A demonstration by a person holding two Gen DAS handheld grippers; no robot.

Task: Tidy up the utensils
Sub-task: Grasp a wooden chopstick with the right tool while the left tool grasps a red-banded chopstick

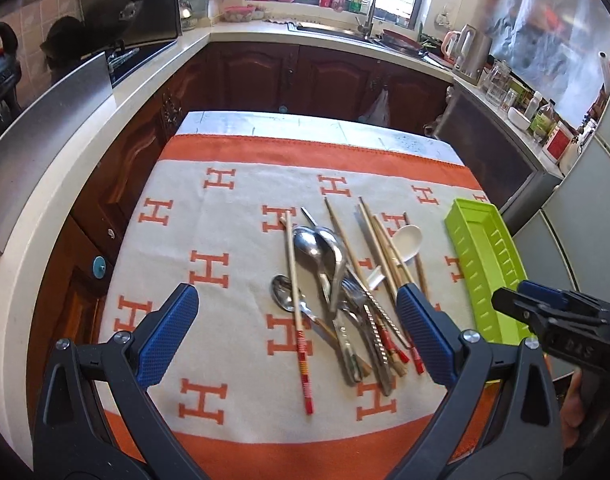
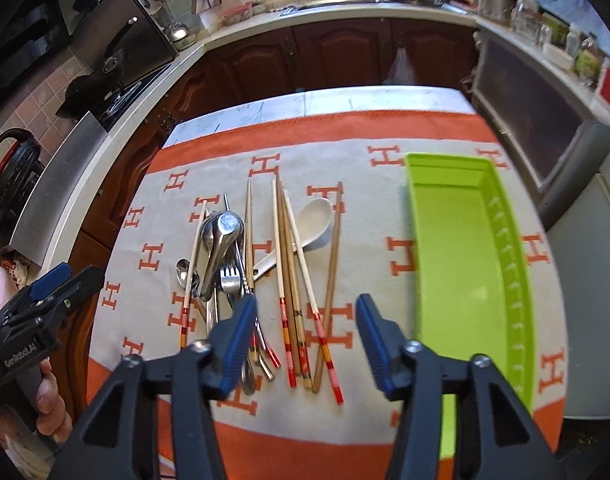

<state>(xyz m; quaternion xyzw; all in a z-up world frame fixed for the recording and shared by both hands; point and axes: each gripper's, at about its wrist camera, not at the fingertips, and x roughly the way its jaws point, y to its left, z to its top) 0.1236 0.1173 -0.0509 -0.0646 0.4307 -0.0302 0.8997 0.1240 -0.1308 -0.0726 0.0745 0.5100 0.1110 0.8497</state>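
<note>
A kitchen with dark wood cabinets and a pale countertop wraps around a small table set in the middle of the room. Over the table lies an orange and cream cloth patterned with H letters.

On the cloth's right side a long lime-green tray runs away from the cameras, nothing showing inside it. Well to its left, near the middle of the cloth, the utensils lie in a loose heap. Wooden chopsticks with red-banded ends fan out side by side, some crossing; one more chopstick lies apart on the heap's left edge. A white ceramic spoon rests under the chopsticks at the far side. Left of them, steel spoons overlap one another, a fork sits tangled among their handles, and a smaller spoon lies beside the lone chopstick.

The left gripper is held low above the near edge of the cloth, pointing forward at the heap, its blue-padded fingers spread wide with nothing between them. The right gripper hangs beside it, nearer the tray, aimed at the chopstick ends; its jaws are also parted and grip nothing. In the right wrist view, the person's left hand wraps the left gripper's handle at the lower left edge.
</note>
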